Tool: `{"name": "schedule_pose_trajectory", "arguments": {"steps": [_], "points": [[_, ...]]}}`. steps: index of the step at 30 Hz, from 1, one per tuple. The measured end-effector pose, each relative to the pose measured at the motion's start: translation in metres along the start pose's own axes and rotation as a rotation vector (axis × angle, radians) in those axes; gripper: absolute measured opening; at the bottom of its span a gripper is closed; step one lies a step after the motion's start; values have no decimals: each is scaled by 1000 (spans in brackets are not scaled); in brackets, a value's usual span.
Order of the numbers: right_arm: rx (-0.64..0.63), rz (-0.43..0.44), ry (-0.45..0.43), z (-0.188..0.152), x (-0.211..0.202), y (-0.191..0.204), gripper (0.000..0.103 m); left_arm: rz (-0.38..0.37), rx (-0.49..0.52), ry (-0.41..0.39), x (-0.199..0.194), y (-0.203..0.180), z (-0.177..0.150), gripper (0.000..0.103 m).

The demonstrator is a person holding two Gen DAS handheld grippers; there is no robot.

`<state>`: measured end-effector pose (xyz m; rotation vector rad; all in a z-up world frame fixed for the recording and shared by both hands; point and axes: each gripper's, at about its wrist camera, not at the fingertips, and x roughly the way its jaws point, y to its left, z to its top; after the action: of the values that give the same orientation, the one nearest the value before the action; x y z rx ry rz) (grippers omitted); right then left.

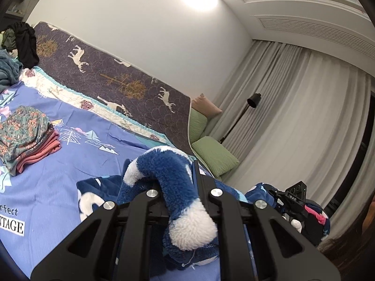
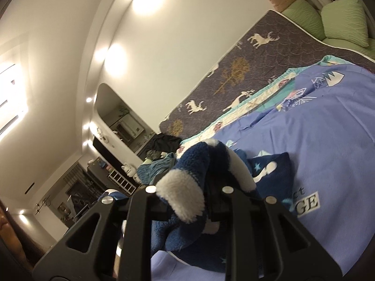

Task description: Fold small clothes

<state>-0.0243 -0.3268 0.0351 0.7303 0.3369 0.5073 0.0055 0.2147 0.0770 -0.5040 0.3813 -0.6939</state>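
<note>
A fluffy navy-and-white fleece garment (image 1: 168, 171) hangs between both grippers above the blue bed sheet (image 1: 70, 161). My left gripper (image 1: 180, 166) is shut on one bunched edge of it, and a white cuff flops back over the jaws. The right gripper (image 1: 293, 199) shows at the right of the left wrist view, with the fleece draped under it. In the right wrist view the right gripper (image 2: 211, 164) is shut on another fold of the fleece garment (image 2: 187, 182), which hides its fingertips. A lower part of the garment rests on the sheet (image 2: 328, 145).
A folded stack (image 1: 25, 135) with a floral piece on pink ones lies at the left. Loose dark and teal clothes (image 1: 21, 42) are heaped at the far corner. A deer-print quilt (image 1: 121, 79) lines the wall side; green pillows (image 1: 213, 154) and a floor lamp (image 1: 253, 100) stand beyond.
</note>
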Motion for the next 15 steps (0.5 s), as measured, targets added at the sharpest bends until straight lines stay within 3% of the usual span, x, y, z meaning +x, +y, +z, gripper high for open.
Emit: {"name": "schedule_pose_trajectory", "arguments": {"steps": [11,15], "points": [[38,-87,68,36,88,-46,22,56,-85,72,90,76,30,11],[75,-208,119,35,134,-88,24,143,-173,175,142,133,12,13]]}}
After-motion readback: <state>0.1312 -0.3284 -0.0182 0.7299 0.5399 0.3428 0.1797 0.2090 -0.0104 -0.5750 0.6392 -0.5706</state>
